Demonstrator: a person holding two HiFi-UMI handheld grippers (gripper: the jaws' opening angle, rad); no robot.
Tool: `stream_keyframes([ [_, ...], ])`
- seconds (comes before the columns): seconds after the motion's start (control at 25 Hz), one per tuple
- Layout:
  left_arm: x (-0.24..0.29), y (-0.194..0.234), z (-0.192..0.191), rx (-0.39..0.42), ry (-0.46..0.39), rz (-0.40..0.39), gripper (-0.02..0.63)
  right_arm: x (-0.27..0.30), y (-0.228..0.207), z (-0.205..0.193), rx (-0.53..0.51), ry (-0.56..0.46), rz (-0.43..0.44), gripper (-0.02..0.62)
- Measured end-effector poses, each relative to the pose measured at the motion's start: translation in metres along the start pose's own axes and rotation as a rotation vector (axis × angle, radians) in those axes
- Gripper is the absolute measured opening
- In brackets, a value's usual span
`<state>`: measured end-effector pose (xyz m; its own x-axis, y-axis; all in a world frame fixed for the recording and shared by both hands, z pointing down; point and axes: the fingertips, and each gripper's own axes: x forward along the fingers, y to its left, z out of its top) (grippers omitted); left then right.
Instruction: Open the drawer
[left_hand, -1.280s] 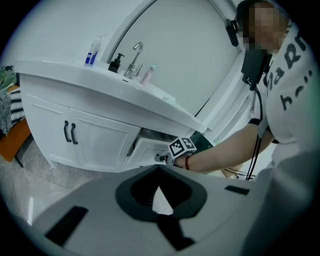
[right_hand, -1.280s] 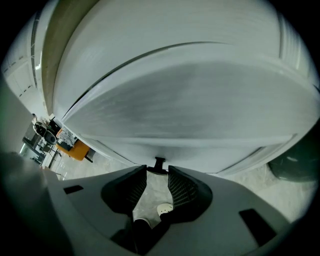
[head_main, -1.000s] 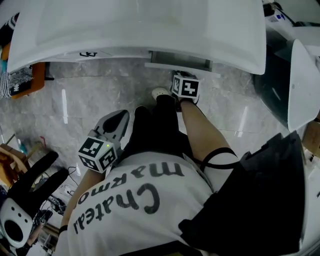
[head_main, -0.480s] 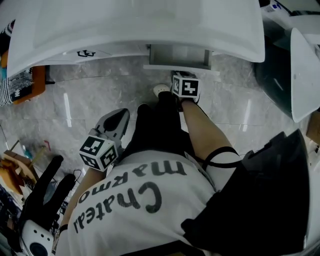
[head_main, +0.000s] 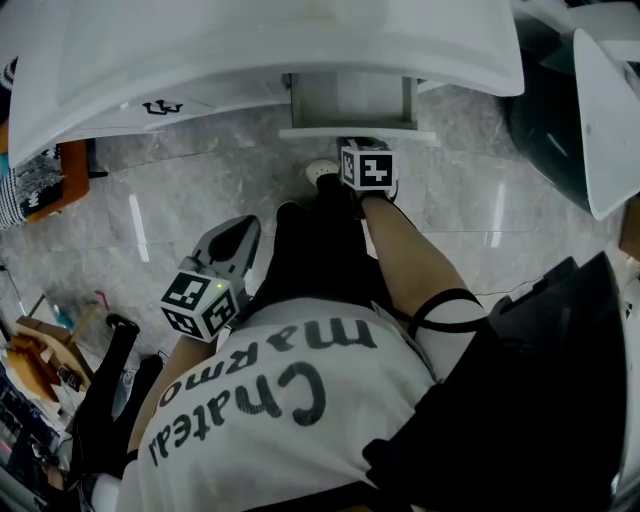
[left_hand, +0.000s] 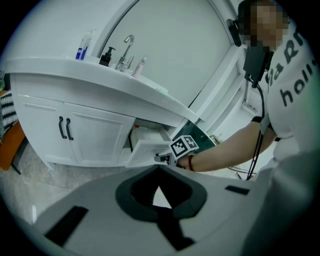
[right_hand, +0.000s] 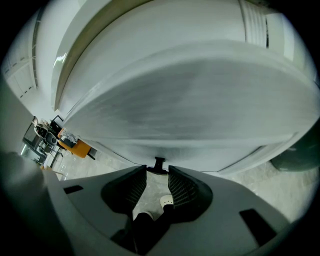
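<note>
The white vanity drawer (head_main: 350, 98) stands partly pulled out from under the countertop (head_main: 260, 50). My right gripper (head_main: 362, 148) is at the drawer's front panel, its marker cube facing up. In the right gripper view the jaws of the right gripper (right_hand: 158, 170) close around the small black drawer handle (right_hand: 159, 163) on the white front (right_hand: 190, 100). The left gripper view shows the open drawer (left_hand: 147, 149) from the side. My left gripper (head_main: 238, 232) hangs back by my left hip; the left gripper (left_hand: 159, 169) is shut with nothing in it.
Two cabinet doors with black handles (left_hand: 65, 129) sit left of the drawer. A faucet (left_hand: 128, 46) and bottles stand on the countertop. An orange stool (head_main: 62, 172) is at the left, a dark bin (head_main: 540, 125) at the right. My white shoe (head_main: 322, 172) is below the drawer.
The drawer has slid further out from the vanity toward me, with the right gripper on its handle. The left gripper has stayed where it was.
</note>
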<state>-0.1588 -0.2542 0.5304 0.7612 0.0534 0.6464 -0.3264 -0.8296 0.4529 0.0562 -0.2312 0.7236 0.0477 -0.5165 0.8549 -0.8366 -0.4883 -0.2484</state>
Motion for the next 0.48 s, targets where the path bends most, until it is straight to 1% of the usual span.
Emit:
stream_keyframes([
  [0.48, -0.0044, 0.0006, -0.0103, 0.013, 0.019, -0.01, 0.005, -0.0028, 0.0015, -0.0061, 0.016, -0.007, -0.01, 0.142],
])
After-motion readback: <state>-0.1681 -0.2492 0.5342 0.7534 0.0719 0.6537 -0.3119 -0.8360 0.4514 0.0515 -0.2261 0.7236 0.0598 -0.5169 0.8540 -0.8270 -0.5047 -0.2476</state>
